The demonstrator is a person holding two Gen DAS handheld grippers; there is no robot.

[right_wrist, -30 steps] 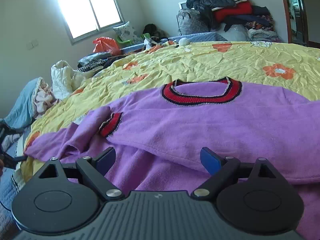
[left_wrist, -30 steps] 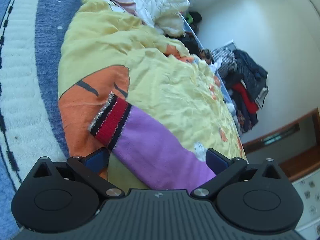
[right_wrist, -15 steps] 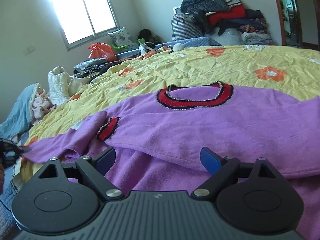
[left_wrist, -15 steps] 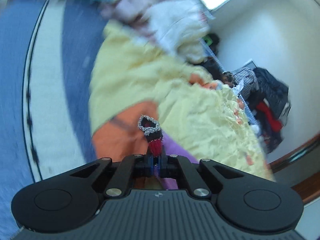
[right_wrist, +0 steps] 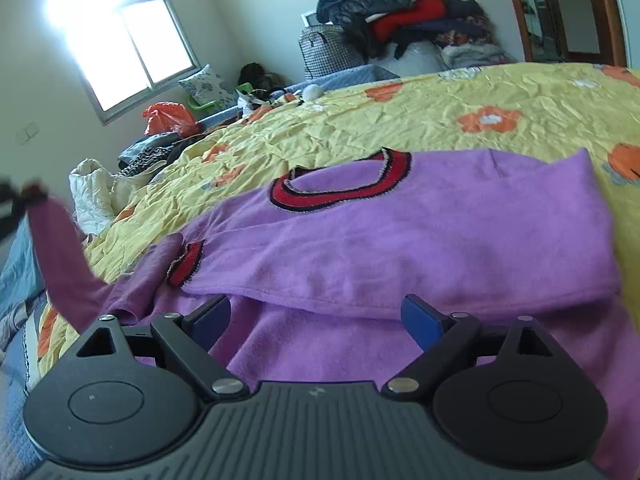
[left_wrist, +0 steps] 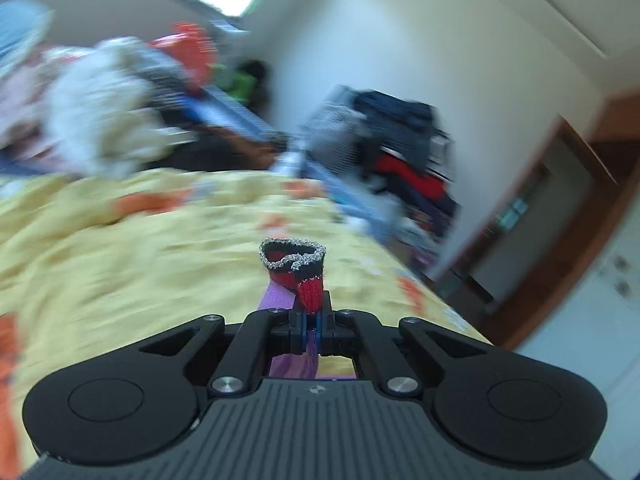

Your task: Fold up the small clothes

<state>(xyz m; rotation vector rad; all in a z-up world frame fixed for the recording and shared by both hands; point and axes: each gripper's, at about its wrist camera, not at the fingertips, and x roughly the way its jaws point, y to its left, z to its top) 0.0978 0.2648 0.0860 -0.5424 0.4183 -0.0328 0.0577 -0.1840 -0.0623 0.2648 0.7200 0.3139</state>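
Observation:
A purple sweater (right_wrist: 420, 236) with a red and black collar (right_wrist: 340, 188) lies partly folded on the yellow flowered bedspread (right_wrist: 460, 100). One sleeve is folded across the body, its red cuff (right_wrist: 186, 258) at the left. The other sleeve (right_wrist: 60, 256) is lifted off the bed at the far left. My left gripper (left_wrist: 311, 322) is shut on that sleeve just below its red, black and silver cuff (left_wrist: 294, 264), which sticks up above the fingers. My right gripper (right_wrist: 316, 316) hovers open over the sweater's lower part, with nothing between its fingers.
A heap of dark and red clothes (right_wrist: 404, 12) with a checked bag (right_wrist: 328, 48) stands at the back wall. White and other laundry (right_wrist: 96, 192) lies along the bed's left side under the window (right_wrist: 132, 44). A wooden door frame (right_wrist: 516, 8) is at the right.
My left gripper shut on the sleeve by its cuff and lifted it up off the bed, swinging its view from the bed's edge toward the room. The right gripper shifted slightly and stays open.

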